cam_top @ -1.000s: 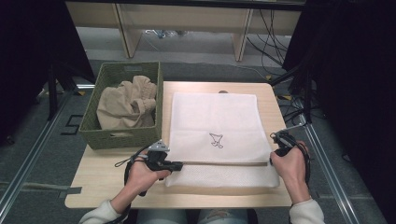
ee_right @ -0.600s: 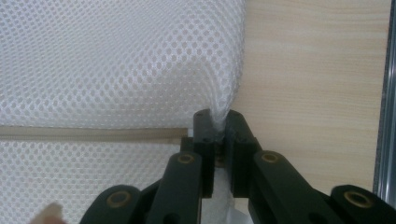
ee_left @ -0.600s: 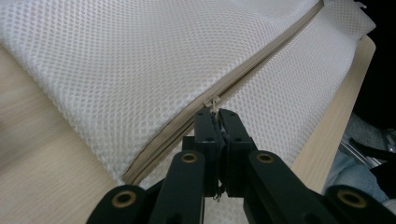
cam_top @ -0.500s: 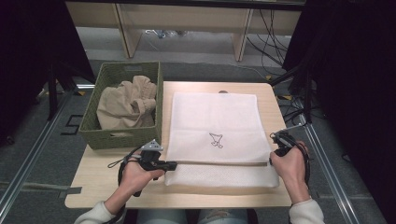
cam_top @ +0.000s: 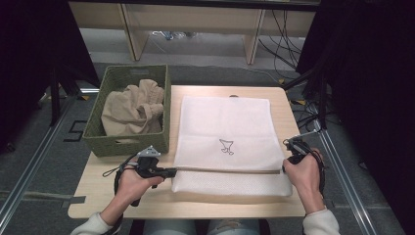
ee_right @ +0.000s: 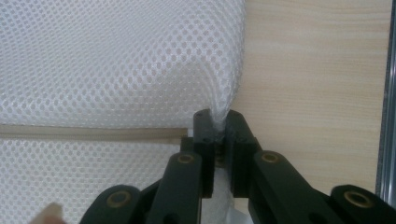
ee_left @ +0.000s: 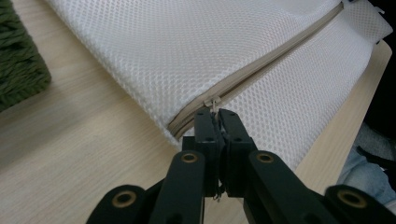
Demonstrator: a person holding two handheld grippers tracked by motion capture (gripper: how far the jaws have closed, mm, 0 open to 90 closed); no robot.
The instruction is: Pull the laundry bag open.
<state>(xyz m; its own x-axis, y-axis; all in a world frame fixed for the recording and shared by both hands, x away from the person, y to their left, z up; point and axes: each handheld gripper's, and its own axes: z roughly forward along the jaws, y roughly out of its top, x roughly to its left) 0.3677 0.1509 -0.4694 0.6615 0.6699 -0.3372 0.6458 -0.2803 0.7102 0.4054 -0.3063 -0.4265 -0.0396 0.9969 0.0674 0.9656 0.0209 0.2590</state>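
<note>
Left gripper (ee_left: 215, 115): jaws closed on zipper pull (ee_left: 214, 103) at mesh bag's (cam_top: 227, 127) left edge. Right gripper (ee_right: 217, 122): jaws pinching bag's right edge.

- Bare table (cam_top: 147, 196) lies open along the near edge, in front of the white mesh bag (cam_top: 227, 132); the bag covers most of the top
- The green basket (cam_top: 128, 145) walls off the left side; beige cloth (cam_top: 132, 110) heaps inside it
- A narrow bare strip runs right of the bag; the table ends just beyond
</note>
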